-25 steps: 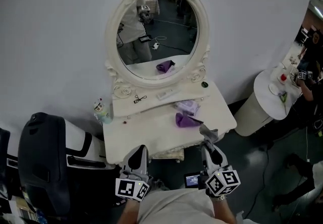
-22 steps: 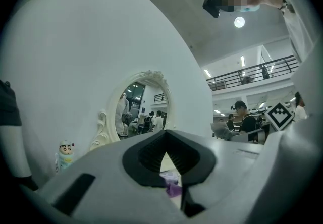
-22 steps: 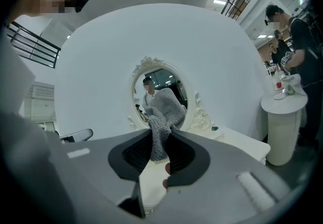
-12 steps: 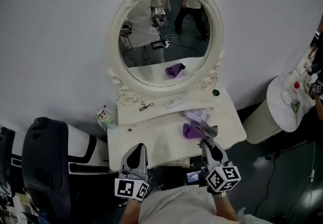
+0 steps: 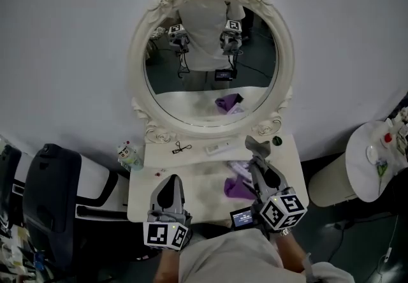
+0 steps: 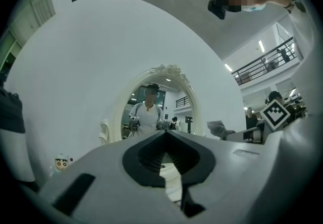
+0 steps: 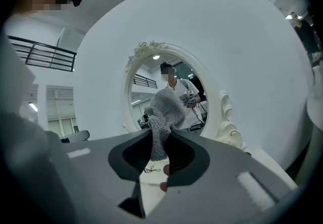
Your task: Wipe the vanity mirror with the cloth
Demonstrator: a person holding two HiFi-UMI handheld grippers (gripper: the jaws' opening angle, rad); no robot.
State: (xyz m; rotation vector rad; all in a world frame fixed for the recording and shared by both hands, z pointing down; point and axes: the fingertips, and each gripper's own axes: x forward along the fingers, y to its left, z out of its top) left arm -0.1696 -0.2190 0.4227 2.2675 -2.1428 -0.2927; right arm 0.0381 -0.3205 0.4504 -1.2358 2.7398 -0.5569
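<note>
Right gripper has lifted the grey knitted cloth from the tabletop's front edge toward its back edge, below the mirror.

Head view: the oval vanity mirror in an ornate cream frame stands upright at the back edge of the white dressing table, against a plain grey wall, long axis vertical, glass facing the person. Left gripper view: the left gripper has its jaws closed on nothing. Right gripper view: the jaws pinch the cloth, which stands lengthwise up out of them, in front of the mirror.
</note>
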